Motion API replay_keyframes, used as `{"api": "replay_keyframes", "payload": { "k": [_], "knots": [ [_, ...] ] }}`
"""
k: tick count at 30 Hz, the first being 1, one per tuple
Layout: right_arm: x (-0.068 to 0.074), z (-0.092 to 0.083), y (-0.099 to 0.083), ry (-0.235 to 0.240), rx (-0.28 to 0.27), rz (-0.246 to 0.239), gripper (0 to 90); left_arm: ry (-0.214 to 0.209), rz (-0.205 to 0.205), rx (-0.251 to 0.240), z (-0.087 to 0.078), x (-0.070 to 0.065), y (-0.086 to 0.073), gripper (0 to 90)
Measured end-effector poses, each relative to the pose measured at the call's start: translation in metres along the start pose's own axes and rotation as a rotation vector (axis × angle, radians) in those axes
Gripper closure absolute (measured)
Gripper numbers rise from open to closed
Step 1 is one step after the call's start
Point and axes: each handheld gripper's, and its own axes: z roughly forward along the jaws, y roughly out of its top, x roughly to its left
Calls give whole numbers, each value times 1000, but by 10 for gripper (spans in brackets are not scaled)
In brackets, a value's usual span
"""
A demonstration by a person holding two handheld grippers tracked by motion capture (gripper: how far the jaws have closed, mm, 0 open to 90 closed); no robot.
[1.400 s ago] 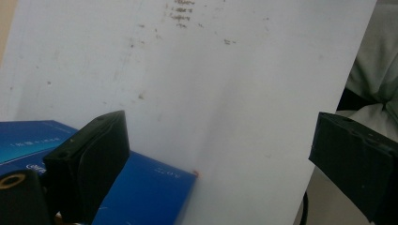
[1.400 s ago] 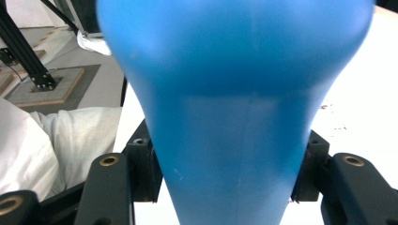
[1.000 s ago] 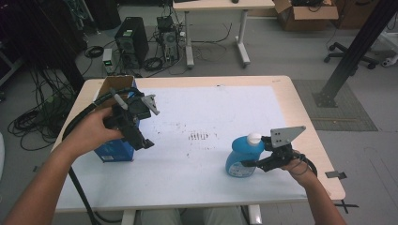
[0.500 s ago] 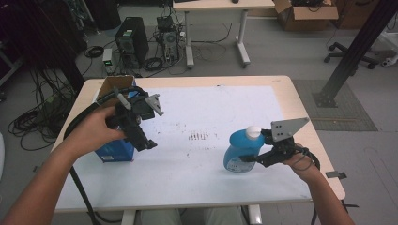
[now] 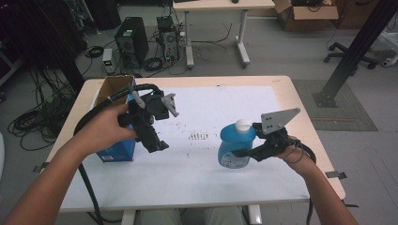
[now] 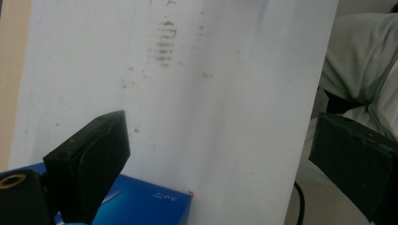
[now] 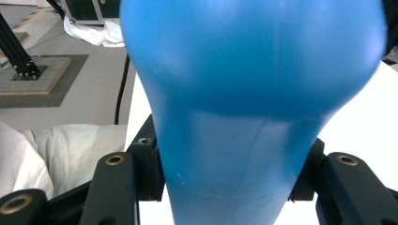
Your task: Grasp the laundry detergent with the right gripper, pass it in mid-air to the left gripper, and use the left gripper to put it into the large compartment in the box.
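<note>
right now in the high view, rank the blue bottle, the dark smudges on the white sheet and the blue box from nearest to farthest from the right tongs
1. Blue bottle: clamped in the right tongs, at the table's right.
2. Dark smudges: mid-sheet, just left of the bottle.
3. Blue box: far left side, beneath the left hand.

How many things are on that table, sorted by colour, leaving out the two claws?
Blue and white: 1, the bottle, clamped in the right claw
Blue: 1, the box
Brown: 1, the open cardboard box
White: 1, the sheet covering the table
Total: 4
</note>
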Motion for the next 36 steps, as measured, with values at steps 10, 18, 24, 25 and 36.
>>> {"api": "replay_keyframes", "payload": {
  "k": [10, 18, 24, 25, 36],
  "knots": [
    [-3, 20, 22, 39, 24, -16, 444, -20, 50, 7, -4, -5, 22, 56],
    [-7, 36, 34, 72, 36, -37, 444, -51, 76, -4, -3, -6, 38, 56],
    [-10, 46, 40, 89, 34, -45, 444, -62, 99, -4, -2, -8, 50, 56],
    [-10, 47, 41, 91, 34, -46, 444, -60, 103, -6, -2, -8, 52, 57],
    [-12, 62, 49, 114, 48, -58, 444, -82, 124, -9, 0, -8, 66, 57]
  ]
}}
